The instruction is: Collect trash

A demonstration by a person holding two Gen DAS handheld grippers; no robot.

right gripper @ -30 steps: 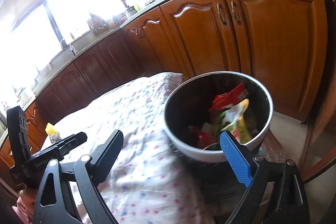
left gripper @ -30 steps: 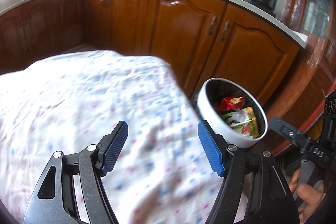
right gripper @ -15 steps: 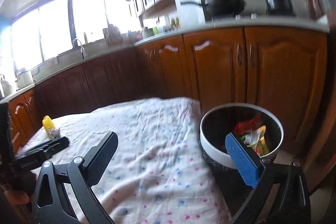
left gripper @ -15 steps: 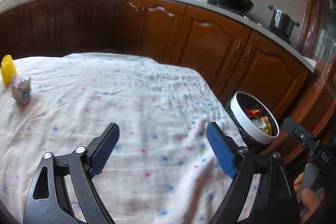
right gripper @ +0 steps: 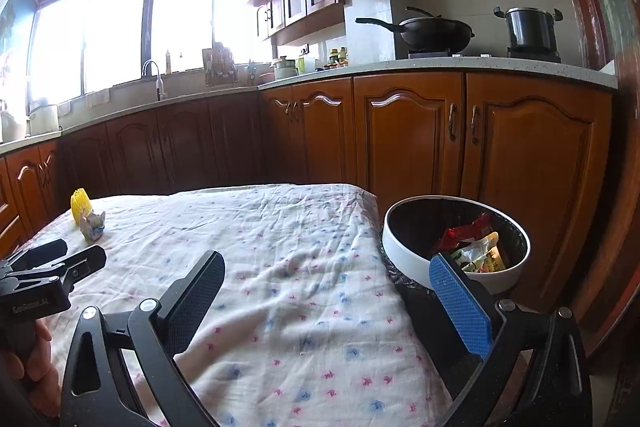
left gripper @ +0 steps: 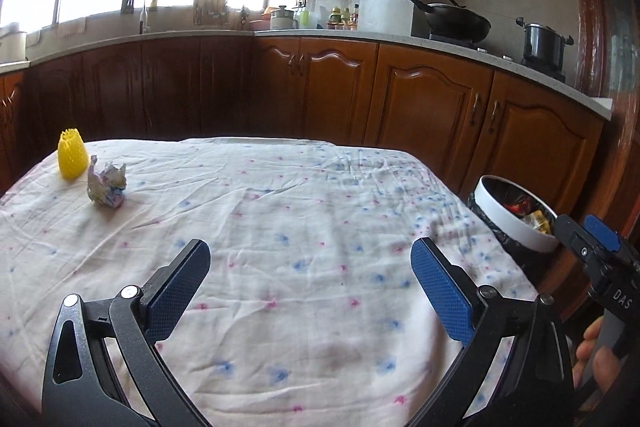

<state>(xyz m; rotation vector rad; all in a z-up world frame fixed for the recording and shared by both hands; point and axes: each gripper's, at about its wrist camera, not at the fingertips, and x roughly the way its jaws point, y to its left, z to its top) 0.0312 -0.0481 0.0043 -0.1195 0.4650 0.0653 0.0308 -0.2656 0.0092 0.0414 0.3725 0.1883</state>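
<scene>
The crumpled wrapper [left gripper: 107,185] sits on the far left corner of the table, well ahead and to the left of the left gripper [left gripper: 310,289], just beside a yellow foam net sleeve [left gripper: 72,159] that stands behind it. A second ago neither piece showed in the left view, which was tipped toward the trash bin [left gripper: 516,217]; now both cameras have lifted and swung back over the flowered tablecloth [left gripper: 280,219], so the leftover litter is in sight. I take that to mean a drop into the bin is over and the next pick is being lined up. The left gripper hangs over the near edge with jaws spread wide and nothing between them. The right gripper [right gripper: 326,301] is likewise wide open and empty, with the bin just ahead on its right side, red and yellow packets [right gripper: 474,245] lying inside.
</scene>
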